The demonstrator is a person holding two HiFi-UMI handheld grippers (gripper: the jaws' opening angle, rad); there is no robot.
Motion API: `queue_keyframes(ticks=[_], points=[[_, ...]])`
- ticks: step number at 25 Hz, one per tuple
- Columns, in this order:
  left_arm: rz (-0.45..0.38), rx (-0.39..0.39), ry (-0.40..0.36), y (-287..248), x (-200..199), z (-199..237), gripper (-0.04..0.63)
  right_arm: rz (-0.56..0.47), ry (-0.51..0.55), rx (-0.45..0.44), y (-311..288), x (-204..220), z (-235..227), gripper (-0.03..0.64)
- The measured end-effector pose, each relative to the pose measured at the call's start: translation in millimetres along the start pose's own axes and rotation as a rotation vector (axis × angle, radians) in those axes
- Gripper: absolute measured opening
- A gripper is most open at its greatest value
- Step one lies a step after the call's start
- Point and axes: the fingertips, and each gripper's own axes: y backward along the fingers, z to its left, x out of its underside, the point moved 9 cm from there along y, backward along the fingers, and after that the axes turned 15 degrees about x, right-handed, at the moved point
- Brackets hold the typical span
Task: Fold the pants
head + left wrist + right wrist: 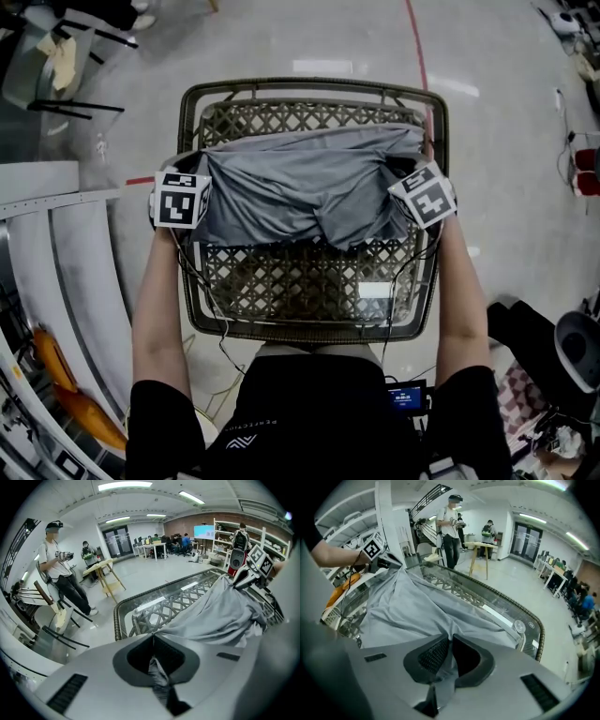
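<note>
Grey pants (pixel 305 183) lie crumpled and creased across the far half of a glass-topped wicker bench (pixel 309 281), filling the upper centre of the head view. They stretch from side to side, and a loose fold sags toward the near edge at centre right. Their left end is pinched in the left hand-held gripper (pixel 152 641), and their right end sits between the slightly parted jaws of the right hand-held gripper (pixel 450 641).
</note>
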Motion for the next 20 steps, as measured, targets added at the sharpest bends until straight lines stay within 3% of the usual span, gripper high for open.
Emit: queue_keyframes(ticks=[7, 13, 20], points=[[-0.003, -0.01, -0.011, 1, -3, -1, 0.014, -0.007, 0.002, 0.027, 8, 3, -9, 0.046], [-0.012, -0.015, -0.026, -2, -9, -3, 0.014, -0.027, -0.01, 0.099, 11, -3, -34, 0.038], [-0.013, -0.018, -0.034, -7, -17, -5, 0.014, -0.041, 0.05, 0.184, 1, -23, -63, 0.038]])
